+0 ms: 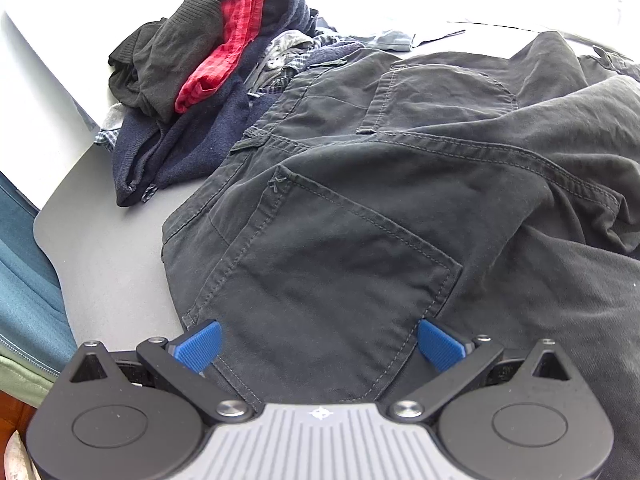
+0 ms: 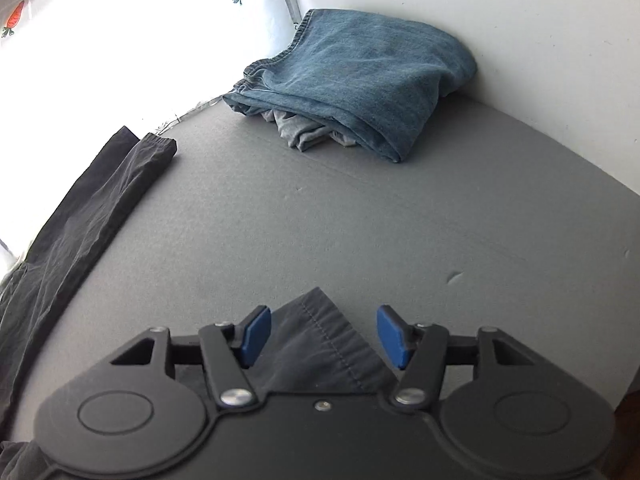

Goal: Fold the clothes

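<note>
Dark grey trousers lie spread on the grey table, back pockets up. My left gripper is open, its blue pads on either side of the lower edge of a back pocket. In the right wrist view, my right gripper is open over a hem corner of a trouser leg, which lies between the pads. The other leg stretches along the left.
A heap of unfolded clothes, black, red-checked and navy, sits at the table's far left. Folded blue jeans rest on a grey garment by the white wall. A teal cushion lies beyond the table edge. Bare grey table surface lies ahead.
</note>
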